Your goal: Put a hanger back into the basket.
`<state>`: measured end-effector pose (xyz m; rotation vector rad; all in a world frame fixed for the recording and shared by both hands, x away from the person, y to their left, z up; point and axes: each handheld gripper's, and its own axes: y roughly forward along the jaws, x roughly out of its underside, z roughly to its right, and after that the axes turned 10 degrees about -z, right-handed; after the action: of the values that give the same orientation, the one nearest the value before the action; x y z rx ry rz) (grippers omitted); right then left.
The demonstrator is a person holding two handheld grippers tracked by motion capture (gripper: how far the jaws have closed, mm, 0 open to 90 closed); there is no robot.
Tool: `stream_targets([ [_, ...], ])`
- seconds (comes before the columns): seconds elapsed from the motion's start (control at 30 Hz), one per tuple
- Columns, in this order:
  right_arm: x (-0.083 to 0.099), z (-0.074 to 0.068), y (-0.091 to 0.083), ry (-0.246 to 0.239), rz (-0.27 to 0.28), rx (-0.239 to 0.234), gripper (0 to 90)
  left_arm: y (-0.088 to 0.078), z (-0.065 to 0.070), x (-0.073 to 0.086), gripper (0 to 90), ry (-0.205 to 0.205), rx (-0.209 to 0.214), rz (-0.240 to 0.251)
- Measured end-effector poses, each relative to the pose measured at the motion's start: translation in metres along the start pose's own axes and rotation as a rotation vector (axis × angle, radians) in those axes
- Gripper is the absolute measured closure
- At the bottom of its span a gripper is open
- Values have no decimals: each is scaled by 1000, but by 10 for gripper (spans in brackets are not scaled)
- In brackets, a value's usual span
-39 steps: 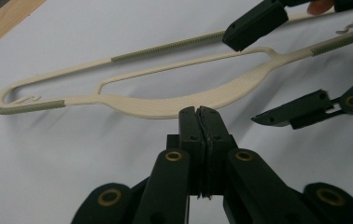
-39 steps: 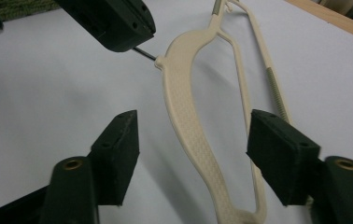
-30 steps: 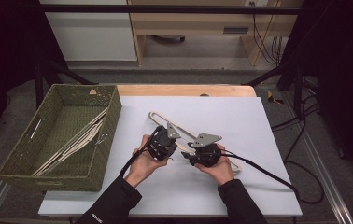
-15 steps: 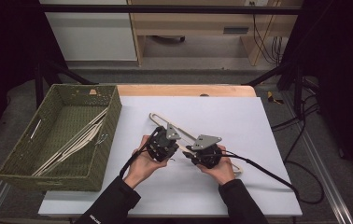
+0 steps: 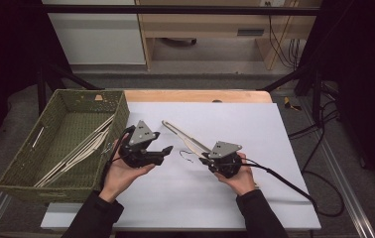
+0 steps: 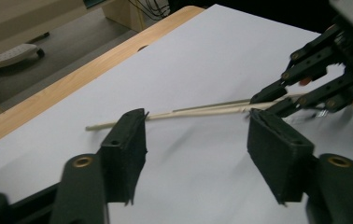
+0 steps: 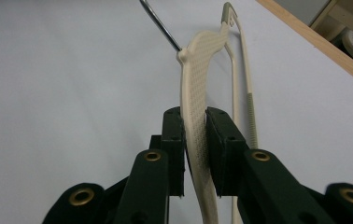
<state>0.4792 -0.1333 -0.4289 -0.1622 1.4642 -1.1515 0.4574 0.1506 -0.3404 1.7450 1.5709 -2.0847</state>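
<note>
A cream plastic clothes hanger (image 5: pixel 184 138) with a metal hook (image 5: pixel 187 153) lies on the white table top. My right gripper (image 5: pixel 205 159) is shut on it: its jaws have just been closing, and in the right gripper view the pads (image 7: pixel 194 122) press on the hanger's perforated arm (image 7: pixel 201 56), the hook (image 7: pixel 161 24) running off to the upper left. My left gripper (image 5: pixel 166 148) hangs above the table to the left of the hanger. Its jaws have just been opening, and they stand apart (image 6: pixel 195 135) with nothing between them. Beyond them lie the hanger (image 6: pixel 198 111) and the right gripper (image 6: pixel 277 100).
A green woven basket (image 5: pixel 92 92) holding several cream hangers (image 5: pixel 84 146) stands at the table's left end. The white sheet (image 5: pixel 260 129) covers the table, with a wooden strip (image 5: pixel 195 95) along the far edge. Cables trail off to the right.
The left gripper has let go of the hanger, opened, and moved left and up away from it. The right gripper has stayed in place, tightened on the hanger.
</note>
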Motion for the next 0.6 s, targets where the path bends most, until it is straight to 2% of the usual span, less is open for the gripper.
stream_targets([
  [0.1, 0, 1, -5, -4, -4, 16, 797, -2, -2, 14, 272, -4, 2, 19],
  [0.27, 0, 4, -14, -13, -15, 45, 815, -4, -4, 30, 208, -18, 41, 56],
  [0.43, 2, 8, -23, -2, -15, 87, 838, 0, -4, 36, 153, -32, 55, 39],
  [0.6, 6, 14, -34, 40, 10, 106, 865, 3, -2, 38, 143, -30, 64, 38],
])
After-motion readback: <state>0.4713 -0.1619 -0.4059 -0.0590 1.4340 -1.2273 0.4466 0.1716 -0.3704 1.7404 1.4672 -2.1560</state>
